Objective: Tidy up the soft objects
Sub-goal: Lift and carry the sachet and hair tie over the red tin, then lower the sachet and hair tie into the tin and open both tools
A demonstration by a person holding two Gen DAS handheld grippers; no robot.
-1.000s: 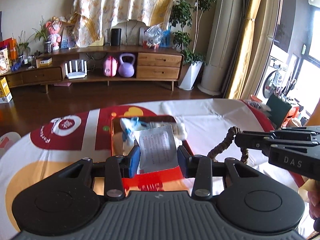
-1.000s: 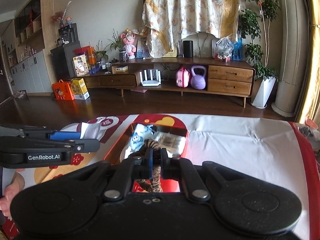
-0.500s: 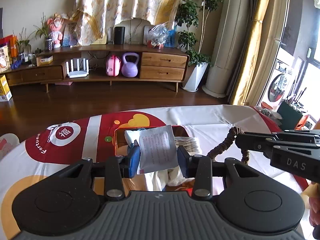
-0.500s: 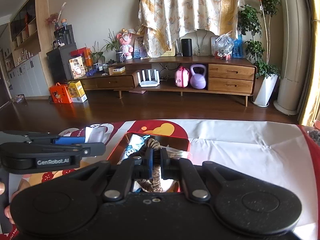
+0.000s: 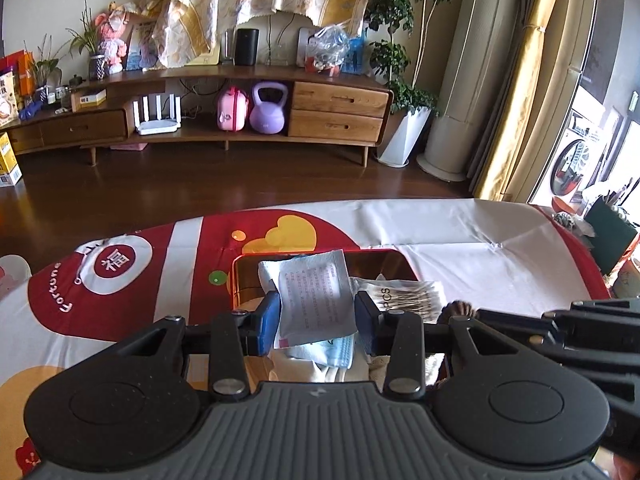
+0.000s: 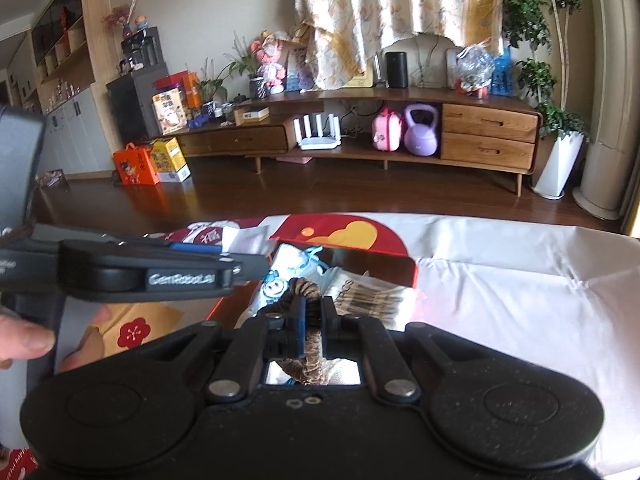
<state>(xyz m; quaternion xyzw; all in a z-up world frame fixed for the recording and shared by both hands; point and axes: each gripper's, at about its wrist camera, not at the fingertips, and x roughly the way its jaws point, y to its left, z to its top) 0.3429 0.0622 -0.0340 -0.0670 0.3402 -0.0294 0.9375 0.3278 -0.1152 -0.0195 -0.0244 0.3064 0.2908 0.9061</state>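
Note:
My left gripper (image 5: 316, 322) is shut on a flat white packet (image 5: 316, 296) with printed text and holds it over a red tin box (image 5: 376, 258) on the table. My right gripper (image 6: 311, 330) is shut on a brown braided hair band (image 6: 306, 290) and holds it over the same box (image 6: 352, 254). A cotton swab pack (image 5: 408, 298), a blue face mask (image 5: 340, 354) and a white cloth (image 5: 304, 370) lie inside the box. The swab pack also shows in the right wrist view (image 6: 368, 296). The left gripper shows at the left of the right wrist view (image 6: 248, 266).
The table wears a red, white and yellow printed cloth (image 5: 460, 228). A dark green box (image 5: 610, 236) stands at the table's right edge. A wooden TV cabinet (image 5: 224, 120) stands across the wood floor. A bare hand (image 6: 24, 336) holds the left gripper.
Both grippers have moved forward and lower over the red box, each keeping its hold. The two grippers have come closer together.

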